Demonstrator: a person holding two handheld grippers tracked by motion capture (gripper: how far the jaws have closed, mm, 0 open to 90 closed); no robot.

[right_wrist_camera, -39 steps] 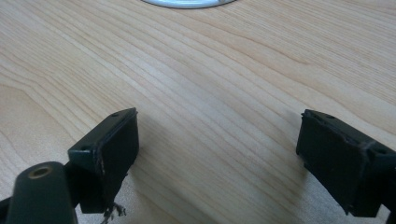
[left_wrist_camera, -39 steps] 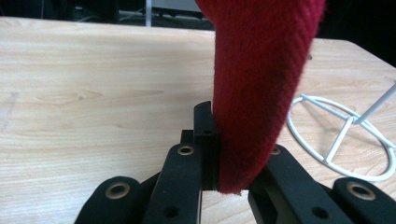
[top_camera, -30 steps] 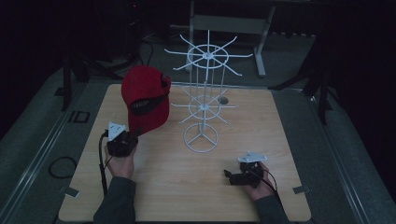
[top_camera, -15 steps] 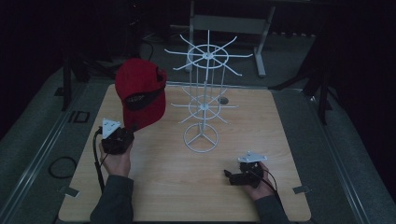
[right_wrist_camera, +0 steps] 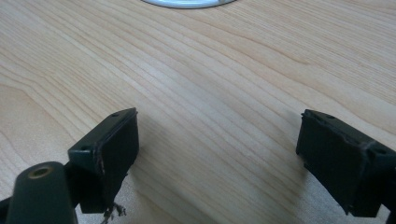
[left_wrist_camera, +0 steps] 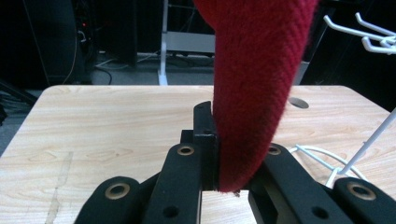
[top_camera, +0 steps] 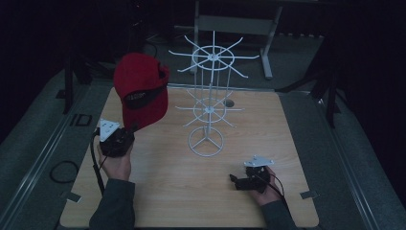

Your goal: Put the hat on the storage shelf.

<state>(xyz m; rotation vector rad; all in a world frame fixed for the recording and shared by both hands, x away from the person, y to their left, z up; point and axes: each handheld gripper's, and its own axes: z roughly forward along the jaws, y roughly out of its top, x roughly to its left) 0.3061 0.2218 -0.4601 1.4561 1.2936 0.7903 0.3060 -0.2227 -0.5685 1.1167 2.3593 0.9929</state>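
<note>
A dim lab: bare wooden table (top_camera: 158,191), floor cables, metal stand legs behind

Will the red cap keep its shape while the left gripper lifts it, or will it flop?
The red cap probably holds shape: its crown stands upright above the left gripper. The woven brim looks stiff yet light, so it might swing.

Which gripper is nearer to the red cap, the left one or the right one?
Left. The left gripper is shut on the red cap's brim. The right gripper rests open on the table, far across from the cap.
</note>
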